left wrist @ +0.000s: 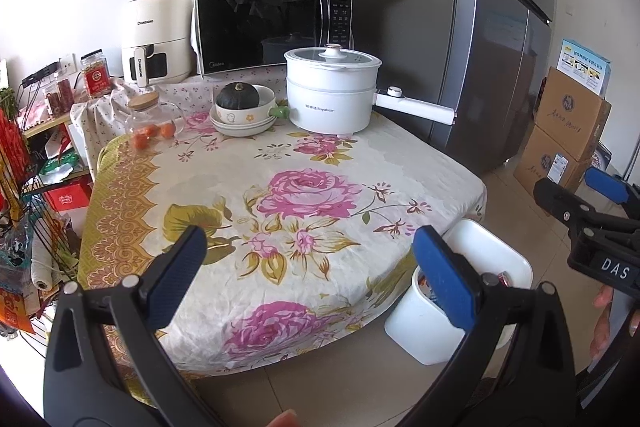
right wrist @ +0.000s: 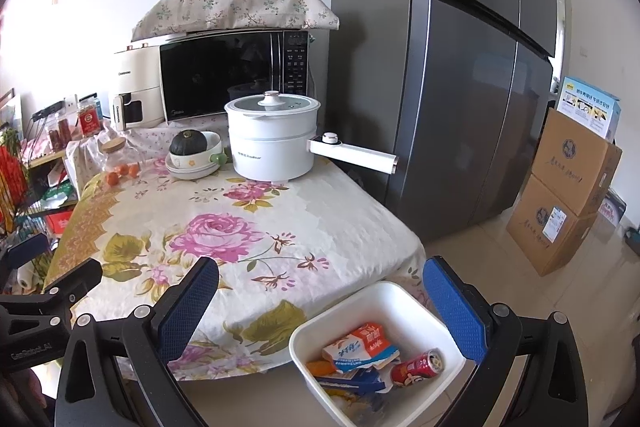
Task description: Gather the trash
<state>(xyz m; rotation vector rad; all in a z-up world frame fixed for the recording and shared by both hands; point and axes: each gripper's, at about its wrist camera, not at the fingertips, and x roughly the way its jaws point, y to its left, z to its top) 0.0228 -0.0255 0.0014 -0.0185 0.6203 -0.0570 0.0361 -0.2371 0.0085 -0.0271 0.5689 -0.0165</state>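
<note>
A white trash bin (right wrist: 352, 311) stands on the floor beside the table's near right corner. Inside lie a red can (right wrist: 418, 367), a white and orange carton (right wrist: 360, 345) and blue wrappers (right wrist: 352, 381). My right gripper (right wrist: 316, 311) is open and empty, above the bin and table corner. My left gripper (left wrist: 310, 275) is open and empty over the table's front edge. The bin also shows in the left wrist view (left wrist: 500, 259), with the right gripper (left wrist: 576, 199) beyond it.
The table with a floral cloth (left wrist: 280, 163) holds a white electric pot (left wrist: 332, 95), stacked bowls with a squash (left wrist: 240, 111) and a glass jar (left wrist: 154, 119). A microwave (left wrist: 272, 27), air fryer (left wrist: 156, 39), fridge (right wrist: 460, 99), cardboard boxes (right wrist: 568, 195) and cluttered shelves (left wrist: 36, 167) surround it.
</note>
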